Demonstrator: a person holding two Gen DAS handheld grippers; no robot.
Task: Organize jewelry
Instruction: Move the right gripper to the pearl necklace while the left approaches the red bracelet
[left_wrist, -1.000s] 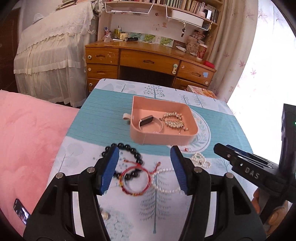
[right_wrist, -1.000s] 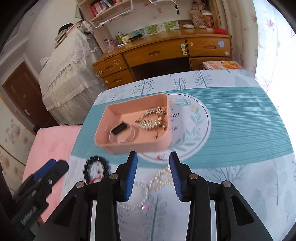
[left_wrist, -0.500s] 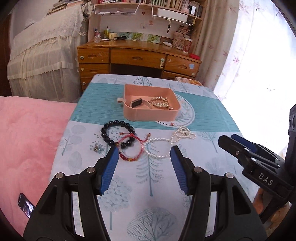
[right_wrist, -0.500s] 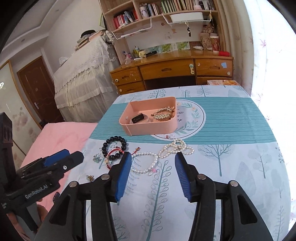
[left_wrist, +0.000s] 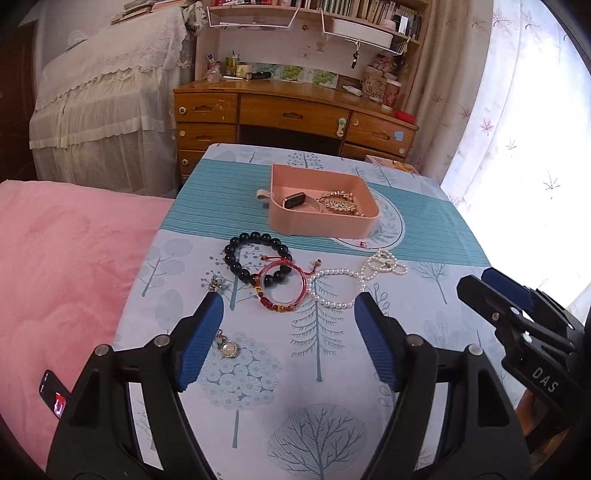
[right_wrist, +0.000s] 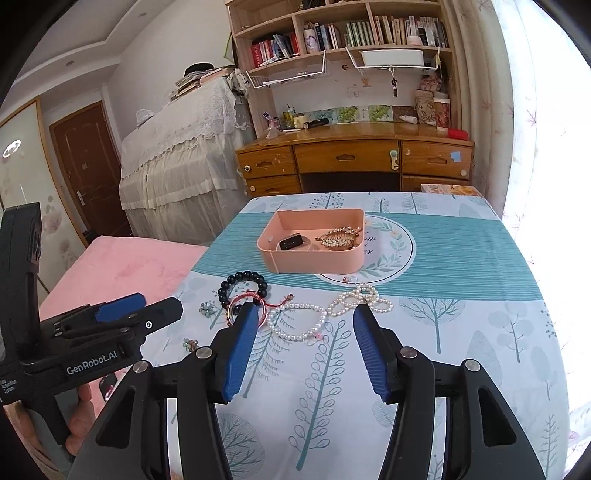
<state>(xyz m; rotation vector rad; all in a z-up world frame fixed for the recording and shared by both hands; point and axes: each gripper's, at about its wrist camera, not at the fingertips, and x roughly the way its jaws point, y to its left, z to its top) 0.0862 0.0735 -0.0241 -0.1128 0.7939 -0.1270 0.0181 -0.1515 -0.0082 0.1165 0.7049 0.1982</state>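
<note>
Left gripper (left_wrist: 288, 306) held above the near part of the tablecloth (left_wrist: 332, 369), jaws wide apart and just opened further, nothing between the pads. Right gripper (right_wrist: 303, 321) likewise clear of the cloth, jaws standing about half apart after a recent opening, empty. Pink tray (left_wrist: 291, 225) set toward the far end of the table on the teal striped band, holding a dark-faced watch (left_wrist: 293, 200) on the left and a gold leaf-pattern piece (left_wrist: 338, 203) on the right. Loose items lying in front of the tray: black bead bracelet (left_wrist: 236, 258), overlapped at its near right edge by a red cord bracelet (left_wrist: 280, 291); white pearl necklace (left_wrist: 347, 275) strung out to the right of these, its far end bunched in loops near the teal band. Small green-and-silver earring (left_wrist: 216, 284) beside the black beads on the left; round pale-stone earring (left_wrist: 227, 347) nearer, just beside the left gripper's left finger. Small red-tipped item (left_wrist: 362, 243) just in front of the tray, too small to identify. Pink blanket (left_wrist: 66, 258) to the left of the table, a phone (left_wrist: 53, 397) lying on it. Wooden desk (right_wrist: 351, 158) and bookshelf (right_wrist: 340, 33) beyond the table. Fingers of a hand (right_wrist: 79, 417) seen under the left gripper in the right wrist view.
</note>
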